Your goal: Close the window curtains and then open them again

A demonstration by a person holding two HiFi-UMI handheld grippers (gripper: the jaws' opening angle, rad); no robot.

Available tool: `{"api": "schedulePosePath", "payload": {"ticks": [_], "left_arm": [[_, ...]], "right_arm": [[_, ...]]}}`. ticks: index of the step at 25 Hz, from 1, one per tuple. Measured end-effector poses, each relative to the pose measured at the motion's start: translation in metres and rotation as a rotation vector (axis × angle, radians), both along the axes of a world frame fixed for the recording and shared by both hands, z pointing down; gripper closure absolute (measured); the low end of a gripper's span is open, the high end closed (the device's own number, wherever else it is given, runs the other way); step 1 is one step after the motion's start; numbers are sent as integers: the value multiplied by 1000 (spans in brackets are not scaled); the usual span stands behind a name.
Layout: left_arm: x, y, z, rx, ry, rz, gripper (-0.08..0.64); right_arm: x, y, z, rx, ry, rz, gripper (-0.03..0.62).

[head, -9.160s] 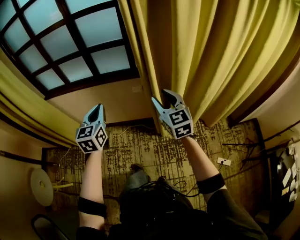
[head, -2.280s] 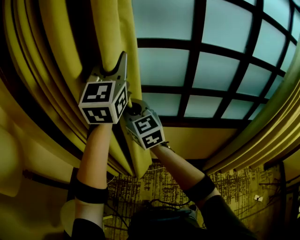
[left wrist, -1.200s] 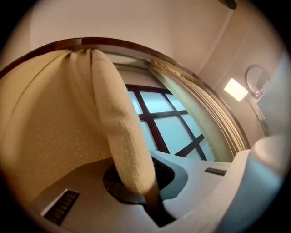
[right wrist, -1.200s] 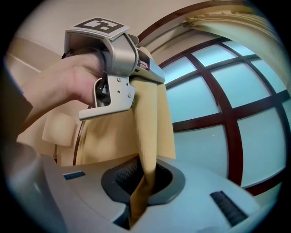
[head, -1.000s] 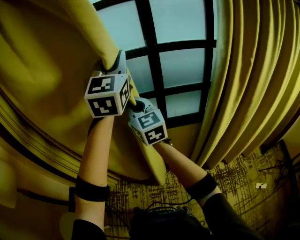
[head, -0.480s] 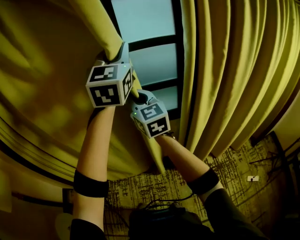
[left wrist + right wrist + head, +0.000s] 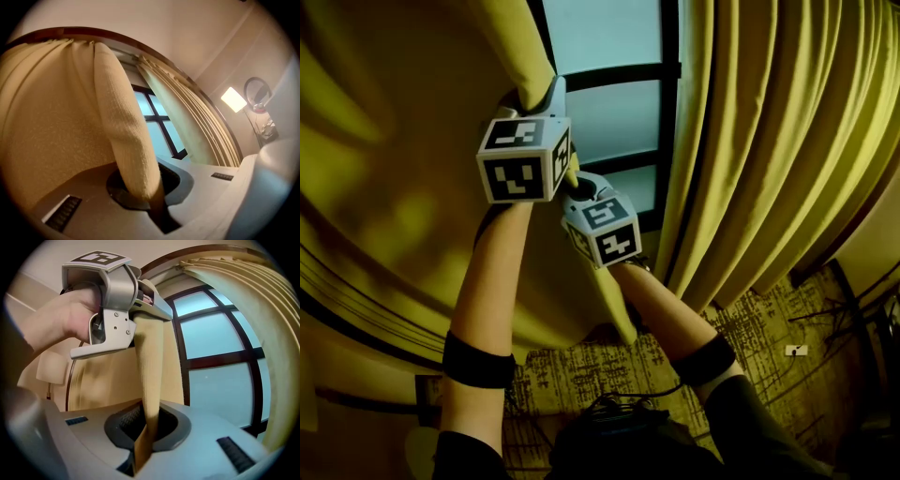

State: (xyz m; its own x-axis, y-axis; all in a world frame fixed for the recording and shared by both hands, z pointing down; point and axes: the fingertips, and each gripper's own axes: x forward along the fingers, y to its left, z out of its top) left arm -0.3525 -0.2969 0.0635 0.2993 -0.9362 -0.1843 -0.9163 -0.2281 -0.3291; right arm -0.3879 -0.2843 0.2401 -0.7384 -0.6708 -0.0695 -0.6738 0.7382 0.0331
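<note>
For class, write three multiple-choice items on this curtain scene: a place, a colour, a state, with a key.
1. In the head view, where does the bare window pane show? A between the left curtain and the right curtain; B right of both curtains; C nowhere.
2. What colour are the curtains? A blue; B yellow; C white.
3. How do the left tongs stand? A open, empty; B shut on a rope; C shut on the left curtain's edge.
Key: 1 A, glass shows between the drapes; 2 B, both are yellow; 3 C, fabric is pinched between the shut jaws.
</note>
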Motion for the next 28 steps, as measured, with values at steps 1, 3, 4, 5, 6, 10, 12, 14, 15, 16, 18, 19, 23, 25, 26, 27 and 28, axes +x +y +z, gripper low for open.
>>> {"api": "schedulePosePath", "payload": {"ticks": [1, 3, 4, 5, 6, 10, 12, 14, 15, 16, 18, 19, 23, 25, 26, 27, 28], "left_arm": [[-4, 1, 0, 3, 2, 1, 560], [-10, 3, 2, 6, 2, 8, 560], [-12, 3, 3, 8, 2, 15, 560], [-14, 3, 3, 13, 3, 20, 560], [-16, 3, 3, 19, 5, 24, 560], [-22, 2, 4, 41, 11, 25, 560], [-21, 1, 4, 44, 14, 23, 560], [-20, 0, 4, 49, 22, 12, 560], [-18, -1, 3, 54, 27, 6, 559], [-16, -2, 3, 58, 31, 1, 558], [-8, -6, 2, 66, 28, -7, 558], [-3, -7, 1, 68, 26, -17, 558], [19, -5, -5, 78, 32, -73, 558], [28, -8, -6, 79, 44, -110, 558], [34, -12, -6, 79, 45, -121, 558], [42, -16, -6, 77, 44, -127, 559], [52, -20, -6, 77, 42, -131, 558]], "right_arm": [[-4, 0, 1, 1, 0, 2, 572], [-12, 2, 1, 3, 4, 5, 572], [-15, 2, 2, 4, 7, 8, 572], [-17, 2, 2, 6, 9, 11, 572], [-19, 1, 2, 7, 9, 12, 572], [-26, 0, 3, 10, 21, 11, 572], [-27, -1, 4, 6, 28, 7, 572], [-24, -2, 4, 2, 32, 1, 572], [-22, -2, 3, 3, 32, -3, 572], [-19, -3, 3, 4, 33, -8, 572], [-10, -6, 2, 9, 31, -21, 572], [-5, -6, 1, 12, 30, -30, 572], [24, -2, -5, 20, 28, -67, 572], [39, -7, -5, 23, 23, -79, 572], [47, -11, -4, 22, 19, -83, 572], [57, -15, -4, 21, 15, -85, 572], [67, -19, -5, 19, 9, -86, 572]]}}
